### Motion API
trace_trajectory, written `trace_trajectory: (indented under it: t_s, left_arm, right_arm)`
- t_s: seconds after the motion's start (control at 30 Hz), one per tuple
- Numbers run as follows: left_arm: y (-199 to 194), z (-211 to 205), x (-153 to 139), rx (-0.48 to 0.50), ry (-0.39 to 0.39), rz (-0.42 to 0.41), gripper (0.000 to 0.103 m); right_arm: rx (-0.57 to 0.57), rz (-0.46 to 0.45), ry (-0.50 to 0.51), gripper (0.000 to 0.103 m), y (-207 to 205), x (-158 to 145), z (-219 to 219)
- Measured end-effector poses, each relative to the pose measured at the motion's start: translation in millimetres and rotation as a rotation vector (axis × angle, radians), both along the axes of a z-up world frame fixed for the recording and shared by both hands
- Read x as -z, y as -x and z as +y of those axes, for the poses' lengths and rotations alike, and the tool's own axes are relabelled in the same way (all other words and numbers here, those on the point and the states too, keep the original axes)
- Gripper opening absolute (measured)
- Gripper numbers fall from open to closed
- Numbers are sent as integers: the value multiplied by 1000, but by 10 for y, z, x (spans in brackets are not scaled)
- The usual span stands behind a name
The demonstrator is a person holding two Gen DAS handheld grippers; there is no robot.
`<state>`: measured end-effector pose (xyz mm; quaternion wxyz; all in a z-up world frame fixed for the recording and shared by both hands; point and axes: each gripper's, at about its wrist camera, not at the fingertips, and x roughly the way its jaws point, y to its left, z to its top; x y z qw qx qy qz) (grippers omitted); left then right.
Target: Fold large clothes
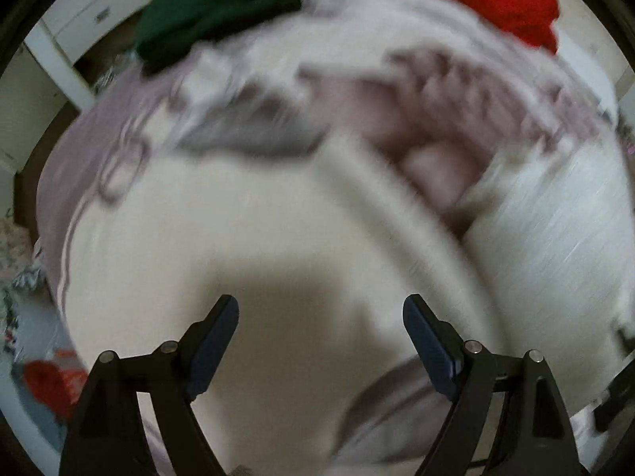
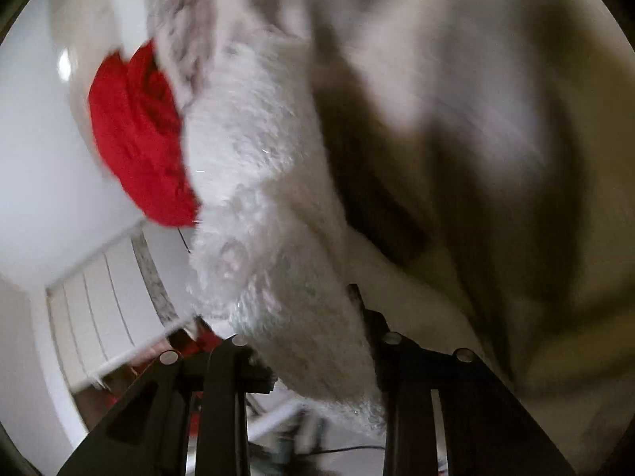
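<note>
Fleecy white garment (image 2: 262, 198) soft, bulky; right gripper (image 2: 301, 341) jaws pinch its fluffy edge, left gripper (image 1: 320, 317) jaws wide, empty.

I can read no writing, label, brand or number anywhere in what my two cameras show me.

The cream garment (image 1: 246, 238) is smooth, matt cloth, with a white fluffy, shaggy trim (image 2: 270, 206). The bedspread (image 1: 75, 158) beneath it looks like soft mauve fabric. The red garment (image 2: 139, 139) is matt knit-like cloth. The drawers (image 1: 95, 4) at far left are smooth white with metal handles.
</note>
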<state>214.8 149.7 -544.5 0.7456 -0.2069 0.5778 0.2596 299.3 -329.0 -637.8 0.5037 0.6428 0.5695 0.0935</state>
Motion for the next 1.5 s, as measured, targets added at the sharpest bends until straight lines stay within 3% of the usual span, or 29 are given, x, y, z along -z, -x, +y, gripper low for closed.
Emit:
trace_trajectory:
  t_s: [0.1, 0.17, 0.3, 0.37, 0.43, 0.5, 0.6, 0.73, 0.8, 0.87, 1.0, 1.13, 1.3, 1.5]
  left_arm:
    - [181, -61, 420, 3, 10, 53, 84]
    - [237, -95, 621, -1, 36, 54, 85]
    - [214, -119, 765, -17, -35, 2, 100]
    - [219, -108, 801, -35, -53, -28, 103]
    - [227, -84, 816, -55, -60, -57, 103]
    - [205, -64, 786, -65, -50, -45, 103]
    - [162, -84, 578, -89, -16, -24, 103]
    - [88, -318, 83, -83, 145, -175, 103]
    - [-55, -493, -64, -86, 306, -286, 103]
    - [-257, -642, -13, -75, 455, -354, 103]
    - [-740, -833, 309, -57, 561, -364, 103]
    - [-855, -840, 453, -70, 602, -420, 103]
    - [-970, -890, 299, -1, 502, -439, 103]
    - [-1069, -945, 232, 2, 470, -420, 103]
  right_arm:
    - [-92, -44, 103, 32, -109, -48, 22]
    - [-285, -94, 201, 43, -414, -170, 53]
    - [-666, -202, 412, 47, -873, -578, 165]
    - [-816, -265, 462, 65, -1093, -755, 197]
    - [-883, -291, 479, 74, -1328, -810, 184]
    - [-879, -273, 481, 80, -1624, -726, 116]
    - [-796, -209, 441, 80, -2049, -451, -70]
    - [-680, -158, 306, 81, -2337, 46, -166]
    - [-659, -154, 227, 85, -2384, 190, -104]
    - [-646, -159, 152, 87, -2374, 321, -80]
    - [-636, -185, 88, 91, -2334, 376, -72]
    - [-662, -181, 52, 91, -2379, 412, 108]
    - [-759, -200, 77, 96, -2460, 476, 368]
    - [-819, -221, 127, 97, -2482, 423, 671]
